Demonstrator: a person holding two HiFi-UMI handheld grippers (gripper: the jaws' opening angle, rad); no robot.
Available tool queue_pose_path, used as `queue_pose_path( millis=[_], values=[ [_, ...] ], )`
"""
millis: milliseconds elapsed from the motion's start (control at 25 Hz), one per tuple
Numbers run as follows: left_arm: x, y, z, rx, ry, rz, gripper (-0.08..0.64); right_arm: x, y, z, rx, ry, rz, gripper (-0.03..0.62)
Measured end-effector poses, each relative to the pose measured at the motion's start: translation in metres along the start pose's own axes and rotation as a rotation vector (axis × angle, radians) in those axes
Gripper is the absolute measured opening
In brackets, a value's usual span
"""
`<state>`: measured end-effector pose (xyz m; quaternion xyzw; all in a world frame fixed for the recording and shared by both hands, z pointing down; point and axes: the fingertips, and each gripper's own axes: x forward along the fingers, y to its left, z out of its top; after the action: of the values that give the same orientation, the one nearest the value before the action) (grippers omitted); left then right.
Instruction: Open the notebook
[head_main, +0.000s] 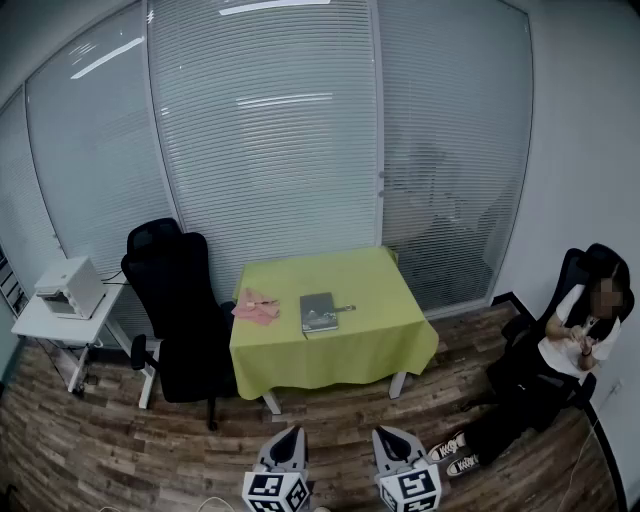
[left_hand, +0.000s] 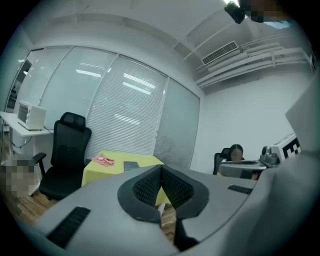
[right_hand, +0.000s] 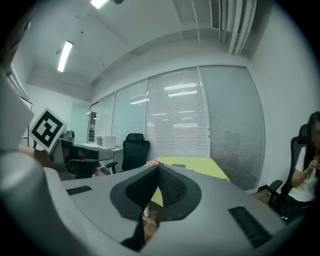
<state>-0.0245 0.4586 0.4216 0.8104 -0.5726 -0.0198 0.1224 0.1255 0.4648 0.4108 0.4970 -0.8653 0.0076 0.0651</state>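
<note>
Since both tongs hang low over the floor (head_main: 120, 460), well short of the table (head_main: 372, 288), the task looks not yet begun. Left tongs (head_main: 291, 432) have their padded jaws pressed together on nothing. Right tongs (head_main: 384, 432) likewise meet at the tips with nothing between them. Both are held close to level, side by side, aimed at the table's near edge. I judge this a carrying stance for walking up rather than a reach: closed jaws catch on nothing, and the level aim keeps the table in each camera.

The notebook (head_main: 318, 312) lies flat and closed on the yellow-green cover, about midway between the left and right edges and nearer the near edge than the far one. That spot suits someone standing at the near edge. Which side carries the spine is too small to tell. A pink cloth (head_main: 257, 307) lies left of it, apart, toward the left edge.

A chair (head_main: 170, 300) stands against the left edge and a person (head_main: 570, 345) sits well off to the right, so the near edge looks the free way in. Opening will probably call for one pair to part and slip under the cover's loose edge while the other steadies the book.
</note>
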Motion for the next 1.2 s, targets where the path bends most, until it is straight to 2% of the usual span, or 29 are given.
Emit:
queue_pose_path(
  millis=[120, 240, 360, 640, 880, 1080, 1200],
  values=[
    [0.002, 0.001, -0.002, -0.027, 0.032, -0.016, 0.025, 0.002, 0.001, 0.001, -0.003, -0.004, 0.004, 0.012],
    [0.003, -0.004, -0.004, -0.098, 0.053, -0.06, 0.025, 0.002, 0.0, 0.001, -0.002, -0.004, 0.005, 0.012],
    [0.003, -0.007, -0.004, -0.102, 0.058, -0.067, 0.025, 0.001, -0.002, 0.001, -0.006, -0.004, 0.005, 0.012],
    [-0.003, -0.007, 0.007, -0.138, -0.025, -0.061, 0.025, -0.004, -0.001, 0.001, 0.035, -0.013, 0.028, 0.012],
    [0.0, -0.007, 0.011, -0.082, -0.047, -0.036, 0.025, -0.004, -0.012, -0.006, 0.055, 0.002, 0.028, 0.012],
    [0.012, -0.007, 0.008, -0.039, -0.029, -0.044, 0.028, 0.004, -0.022, -0.012, 0.061, 0.006, 0.015, 0.012],
    [0.035, -0.007, 0.004, -0.047, -0.014, -0.044, 0.045, 0.016, -0.037, -0.014, 0.05, 0.014, 0.008, 0.012]
  ],
)
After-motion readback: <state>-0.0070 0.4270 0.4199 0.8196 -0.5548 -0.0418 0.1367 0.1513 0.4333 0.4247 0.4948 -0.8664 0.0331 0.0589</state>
